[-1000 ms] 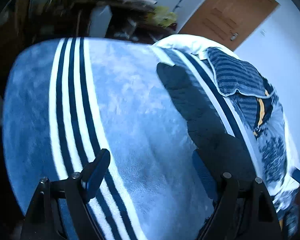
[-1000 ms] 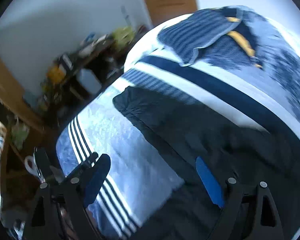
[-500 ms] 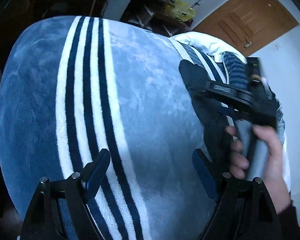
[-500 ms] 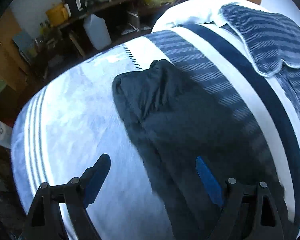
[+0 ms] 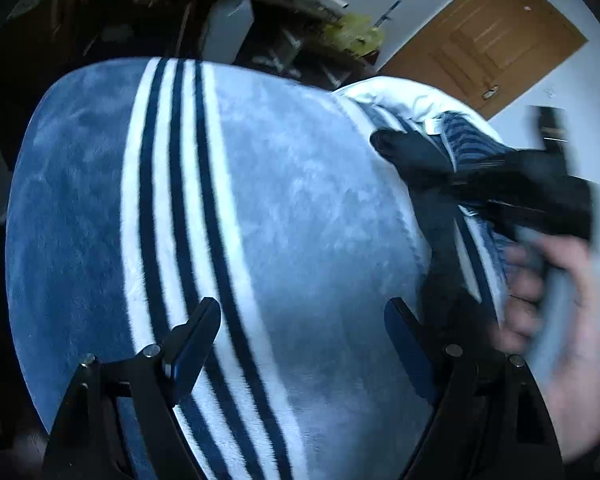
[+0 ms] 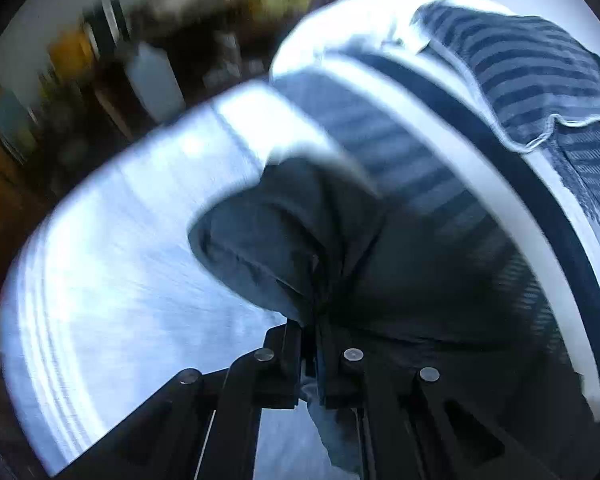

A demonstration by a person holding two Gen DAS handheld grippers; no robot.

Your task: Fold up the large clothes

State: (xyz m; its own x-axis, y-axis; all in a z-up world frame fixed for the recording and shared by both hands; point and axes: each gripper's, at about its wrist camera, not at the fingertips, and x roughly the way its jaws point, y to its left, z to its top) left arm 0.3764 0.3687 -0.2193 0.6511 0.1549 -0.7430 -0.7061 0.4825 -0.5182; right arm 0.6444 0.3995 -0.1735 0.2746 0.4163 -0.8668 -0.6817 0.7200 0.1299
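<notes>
A dark navy garment [image 6: 300, 236] lies on a blue fleece blanket with navy and white stripes [image 5: 260, 220] on a bed. My right gripper [image 6: 314, 332] is shut on the garment's near edge, and the cloth bunches up from the jaws. In the left wrist view the garment [image 5: 416, 160] is at the right, with my right gripper and the hand holding it [image 5: 540, 280] blurred over it. My left gripper [image 5: 300, 340] is open and empty above the blanket, left of the garment.
A striped pillow [image 6: 532, 76] and white bedding [image 6: 340, 28] lie at the bed's far end. A cluttered dark desk [image 5: 268, 20] with a white jug [image 6: 156, 80] stands beyond the bed. A brown door [image 5: 496, 36] is at the back right.
My right gripper has come down onto the garment's edge and shut on it, bunching the cloth. My left gripper stays open over the blanket, shifted only slightly.
</notes>
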